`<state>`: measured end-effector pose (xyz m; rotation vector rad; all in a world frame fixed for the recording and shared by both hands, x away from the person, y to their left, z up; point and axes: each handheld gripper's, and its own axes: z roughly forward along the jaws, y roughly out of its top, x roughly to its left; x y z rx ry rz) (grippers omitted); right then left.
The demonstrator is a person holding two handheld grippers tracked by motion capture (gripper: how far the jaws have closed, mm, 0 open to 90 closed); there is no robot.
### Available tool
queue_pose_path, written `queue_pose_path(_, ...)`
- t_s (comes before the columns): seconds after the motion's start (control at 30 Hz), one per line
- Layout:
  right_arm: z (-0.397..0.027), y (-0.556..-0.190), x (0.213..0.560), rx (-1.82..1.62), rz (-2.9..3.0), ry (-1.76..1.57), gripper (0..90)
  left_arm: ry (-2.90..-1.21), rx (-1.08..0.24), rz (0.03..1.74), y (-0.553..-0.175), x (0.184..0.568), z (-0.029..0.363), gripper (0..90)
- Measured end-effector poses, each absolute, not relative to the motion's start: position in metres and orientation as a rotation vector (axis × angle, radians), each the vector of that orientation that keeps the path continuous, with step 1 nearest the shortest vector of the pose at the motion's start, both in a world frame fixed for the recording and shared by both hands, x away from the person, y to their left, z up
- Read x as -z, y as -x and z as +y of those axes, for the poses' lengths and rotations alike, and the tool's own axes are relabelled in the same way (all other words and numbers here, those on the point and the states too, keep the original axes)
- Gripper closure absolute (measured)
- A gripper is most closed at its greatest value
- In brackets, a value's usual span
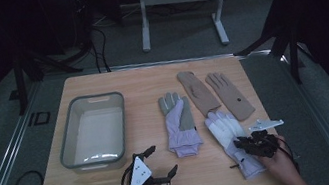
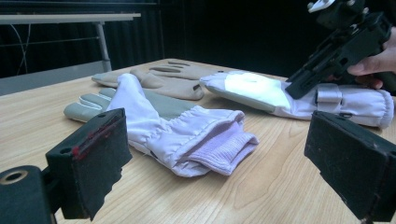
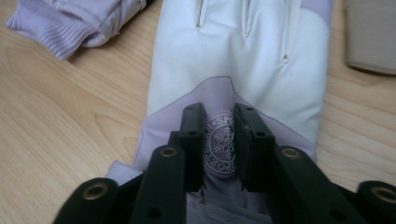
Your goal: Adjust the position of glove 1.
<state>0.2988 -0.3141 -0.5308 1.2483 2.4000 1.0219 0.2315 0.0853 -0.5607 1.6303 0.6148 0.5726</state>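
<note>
Right gripper view: right gripper (image 3: 219, 140) jaws pinched on the white-and-lilac glove (image 3: 243, 60). Left gripper (image 1: 157, 167), jaws apart and empty, lies left of that glove.

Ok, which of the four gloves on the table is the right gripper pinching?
The white glove with the lilac cuff, nearest the table's right front. The right gripper pinches its snowflake badge; the grey-palmed lilac glove and two tan gloves lie untouched.
</note>
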Motion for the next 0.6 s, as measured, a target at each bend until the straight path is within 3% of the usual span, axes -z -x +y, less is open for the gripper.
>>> queue_pose_path(0.1,-0.313,-0.297,0.528,-1.013,2.384,-1.248,77.3,-1.630,-0.573,0.615,-0.232,0.561,0.085,6.7)
queue_pose_path(0.3,-0.303,-0.286,0.485,-1.050,2.202,-1.319,79.2,-1.630,-0.574,0.615,-0.232,0.561,0.085,6.7)
queue_pose_path(0.6,-0.267,-0.301,0.434,-1.120,2.120,-1.347,79.0,-1.628,-0.584,0.617,-0.231,0.561,0.085,6.6)
